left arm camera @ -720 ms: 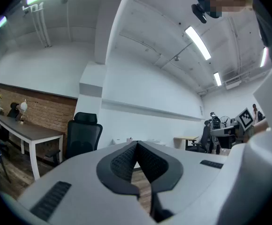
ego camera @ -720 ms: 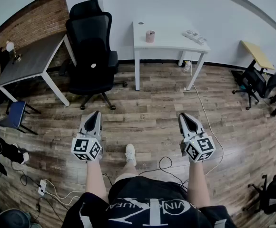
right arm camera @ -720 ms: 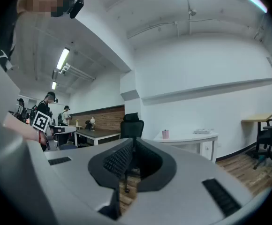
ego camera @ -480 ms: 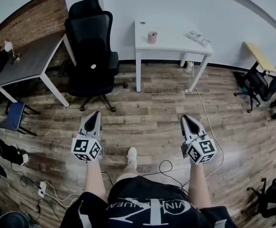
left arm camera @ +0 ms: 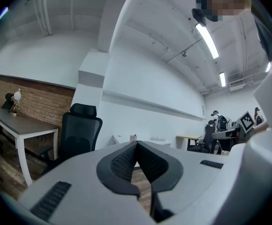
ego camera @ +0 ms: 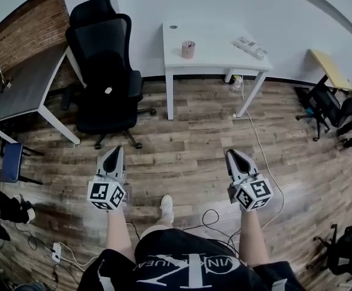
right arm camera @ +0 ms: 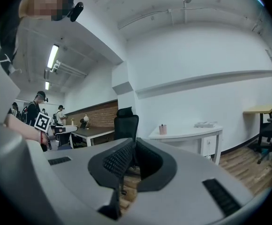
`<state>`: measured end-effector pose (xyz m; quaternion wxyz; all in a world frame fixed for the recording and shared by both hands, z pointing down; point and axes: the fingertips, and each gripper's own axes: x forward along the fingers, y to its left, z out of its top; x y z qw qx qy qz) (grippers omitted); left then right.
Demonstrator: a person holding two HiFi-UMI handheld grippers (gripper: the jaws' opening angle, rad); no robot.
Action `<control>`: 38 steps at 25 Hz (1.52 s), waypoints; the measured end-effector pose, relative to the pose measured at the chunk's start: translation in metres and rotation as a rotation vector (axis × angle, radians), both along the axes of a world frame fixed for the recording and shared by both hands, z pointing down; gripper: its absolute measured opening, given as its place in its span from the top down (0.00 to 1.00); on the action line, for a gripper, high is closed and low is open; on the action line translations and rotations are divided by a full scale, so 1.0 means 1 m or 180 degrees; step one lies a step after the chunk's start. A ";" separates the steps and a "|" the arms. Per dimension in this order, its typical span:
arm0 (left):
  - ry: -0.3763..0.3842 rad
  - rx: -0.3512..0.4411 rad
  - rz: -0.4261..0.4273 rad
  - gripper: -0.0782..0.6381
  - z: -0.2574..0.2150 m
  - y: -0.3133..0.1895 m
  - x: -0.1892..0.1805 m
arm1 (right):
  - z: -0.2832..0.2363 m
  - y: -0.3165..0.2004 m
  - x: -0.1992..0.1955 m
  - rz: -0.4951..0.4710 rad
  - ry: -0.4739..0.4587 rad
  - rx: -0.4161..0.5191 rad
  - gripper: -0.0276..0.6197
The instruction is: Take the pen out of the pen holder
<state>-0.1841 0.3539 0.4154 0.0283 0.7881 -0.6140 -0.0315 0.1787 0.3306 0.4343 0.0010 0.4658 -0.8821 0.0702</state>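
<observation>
My left claw (ego camera: 115, 153) and right claw (ego camera: 232, 156) were shut on nothing, the pen holder (ego camera: 188, 48) far off at twelve o'clock (on the table (ego camera: 218, 54)); I feared arriving shut might topple it.

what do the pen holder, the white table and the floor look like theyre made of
Pen holder: pinkish, matte; plastic or ceramic, too small to tell.
White table: smooth plain white top, probably laminate or painted board.
Floor: brown planks with visible grain and a slight sheen; wood or wood-look laminate.
</observation>
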 end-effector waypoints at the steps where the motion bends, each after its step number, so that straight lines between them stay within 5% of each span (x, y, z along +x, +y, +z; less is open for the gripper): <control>1: -0.0006 -0.0018 0.0008 0.87 0.001 -0.009 -0.003 | 0.002 -0.008 -0.003 0.0011 0.0016 -0.0011 0.90; 13: -0.0067 -0.0124 0.0134 0.87 0.005 -0.112 -0.036 | 0.018 -0.103 -0.034 0.0194 -0.0017 -0.0216 0.89; 16: -0.0075 -0.0121 0.0182 0.87 0.005 -0.138 -0.042 | 0.018 -0.127 -0.041 0.0236 -0.0063 -0.0231 0.77; 25: -0.0041 -0.0140 0.0202 0.87 0.014 -0.204 -0.074 | 0.020 -0.192 -0.063 0.0349 -0.0096 -0.0231 0.74; 38: -0.0025 -0.0223 0.0238 0.87 0.030 -0.246 -0.074 | 0.031 -0.237 -0.055 0.0477 -0.0222 -0.0280 0.73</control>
